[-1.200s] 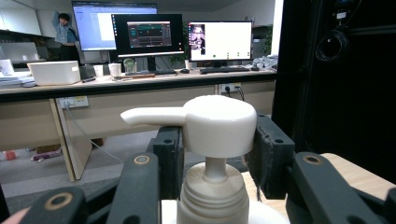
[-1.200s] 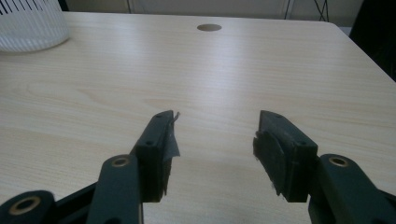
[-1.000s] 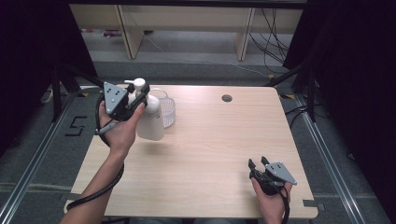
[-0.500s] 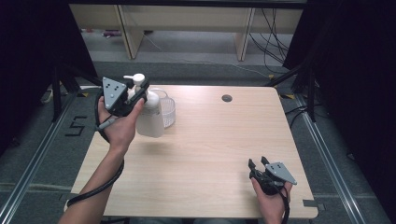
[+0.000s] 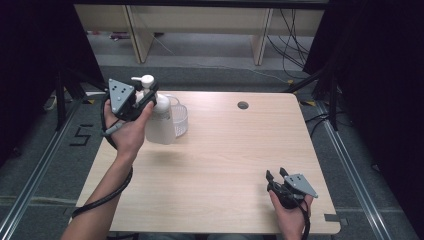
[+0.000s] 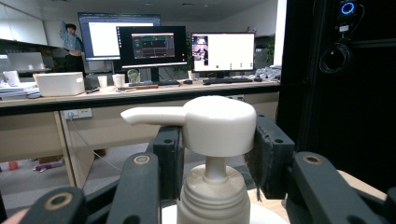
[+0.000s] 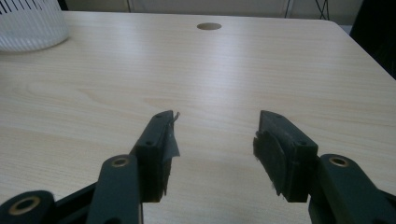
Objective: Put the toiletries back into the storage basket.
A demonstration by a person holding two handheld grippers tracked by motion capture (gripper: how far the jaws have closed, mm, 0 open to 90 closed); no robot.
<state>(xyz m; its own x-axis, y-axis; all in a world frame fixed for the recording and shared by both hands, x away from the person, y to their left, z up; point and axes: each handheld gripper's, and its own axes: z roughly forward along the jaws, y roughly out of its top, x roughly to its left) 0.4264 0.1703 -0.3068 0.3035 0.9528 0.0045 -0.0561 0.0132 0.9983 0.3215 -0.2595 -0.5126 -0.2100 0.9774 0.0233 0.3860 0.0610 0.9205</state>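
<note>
A white pump bottle (image 5: 160, 122) is at the table's far left, and its base seems just clear of the wood. My left gripper (image 5: 148, 95) is shut on its neck, right under the pump head (image 6: 219, 123), which sits between the two jaws; my left gripper (image 6: 212, 156) looks level toward a room with desks. A person's hand holds this gripper from the left of the bottle. My right gripper (image 5: 276, 175) rests low near the front right edge. In the right gripper view, my right gripper (image 7: 215, 140) is open over bare wood with nothing between the jaws.
A pale ribbed basket (image 5: 179, 119) stands just behind and to the right of the bottle; its wall shows in the right gripper view (image 7: 30, 25). A round cable hole (image 5: 243, 105) lies at the table's far middle. Monitors (image 6: 154, 46) stand on a desk beyond.
My left gripper has risen a little with the pump bottle in it and drifted slightly away from the person. The right gripper has stayed where it was.
</note>
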